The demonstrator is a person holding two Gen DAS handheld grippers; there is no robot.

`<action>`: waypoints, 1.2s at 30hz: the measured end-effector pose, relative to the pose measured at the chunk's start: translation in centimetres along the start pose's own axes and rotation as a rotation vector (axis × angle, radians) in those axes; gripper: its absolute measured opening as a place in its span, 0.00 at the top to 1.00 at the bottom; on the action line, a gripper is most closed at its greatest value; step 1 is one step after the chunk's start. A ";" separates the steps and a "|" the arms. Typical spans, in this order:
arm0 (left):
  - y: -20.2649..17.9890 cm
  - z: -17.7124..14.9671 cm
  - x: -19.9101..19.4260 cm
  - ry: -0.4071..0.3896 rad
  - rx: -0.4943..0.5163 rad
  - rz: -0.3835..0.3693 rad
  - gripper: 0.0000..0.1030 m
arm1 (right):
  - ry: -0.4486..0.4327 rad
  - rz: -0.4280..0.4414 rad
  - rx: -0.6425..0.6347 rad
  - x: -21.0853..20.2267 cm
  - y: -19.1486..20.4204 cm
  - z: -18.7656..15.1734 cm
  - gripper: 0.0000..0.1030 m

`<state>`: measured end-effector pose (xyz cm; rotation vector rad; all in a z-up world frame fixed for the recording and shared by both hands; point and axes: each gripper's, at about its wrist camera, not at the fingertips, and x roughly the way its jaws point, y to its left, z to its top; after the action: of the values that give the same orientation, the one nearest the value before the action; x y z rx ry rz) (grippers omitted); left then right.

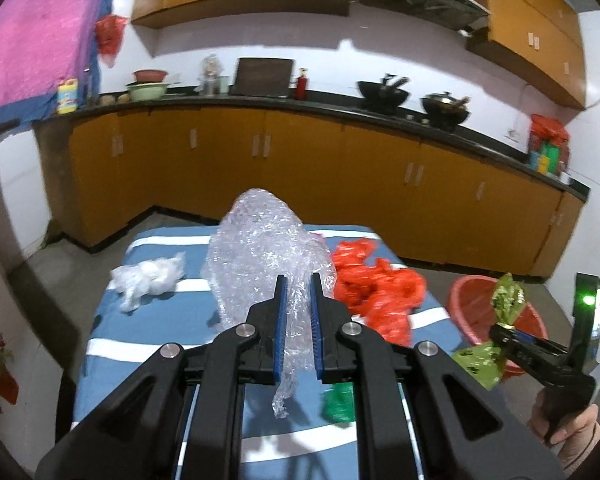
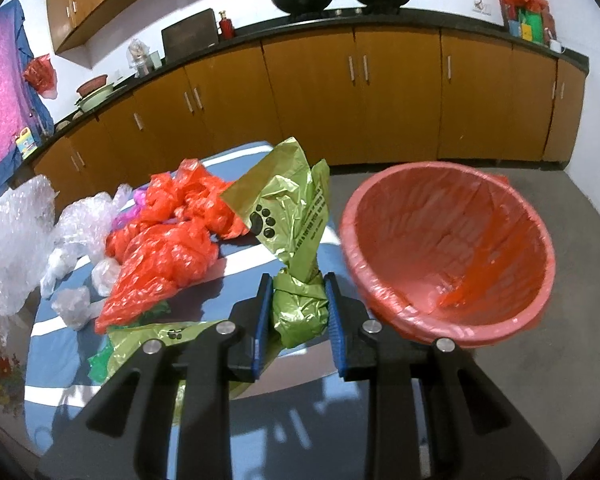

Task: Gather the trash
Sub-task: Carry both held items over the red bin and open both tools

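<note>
My left gripper (image 1: 299, 286) is shut on a sheet of clear bubble wrap (image 1: 260, 248), which hangs lifted over the blue striped table (image 1: 148, 340). My right gripper (image 2: 298, 288) is shut on a knotted green bag with a paw print (image 2: 296, 220), held up beside the red-lined bin (image 2: 448, 252). From the left wrist view the right gripper (image 1: 512, 330) and its green bag (image 1: 508, 300) show in front of the bin (image 1: 472, 300). Red plastic bags (image 2: 168, 240) and white crumpled plastic (image 1: 148, 280) lie on the table.
A small green scrap (image 1: 338, 400) lies on the table near me, and more green plastic (image 2: 132, 352) lies under the right gripper. Orange kitchen cabinets (image 1: 300, 160) with a black counter run behind. The bin stands on grey floor (image 2: 540, 360) right of the table.
</note>
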<state>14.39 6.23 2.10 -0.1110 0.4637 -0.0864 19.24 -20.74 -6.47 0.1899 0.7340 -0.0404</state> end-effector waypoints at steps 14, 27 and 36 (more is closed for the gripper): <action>-10.0 -0.3 2.3 0.023 0.095 -0.219 0.90 | -0.077 -0.157 0.059 -1.8 -7.8 1.0 0.74; -16.2 -0.1 3.6 0.022 0.149 -0.347 0.90 | -0.085 -0.239 0.134 -1.2 -13.6 0.8 0.74; -22.1 -1.3 7.2 0.076 0.194 -0.450 0.90 | -0.105 -0.319 0.158 -0.1 -17.8 2.4 0.74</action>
<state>18.99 -16.54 0.54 -0.0196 0.4975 -0.5776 18.91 -38.68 -7.48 0.2181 0.6508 -0.4104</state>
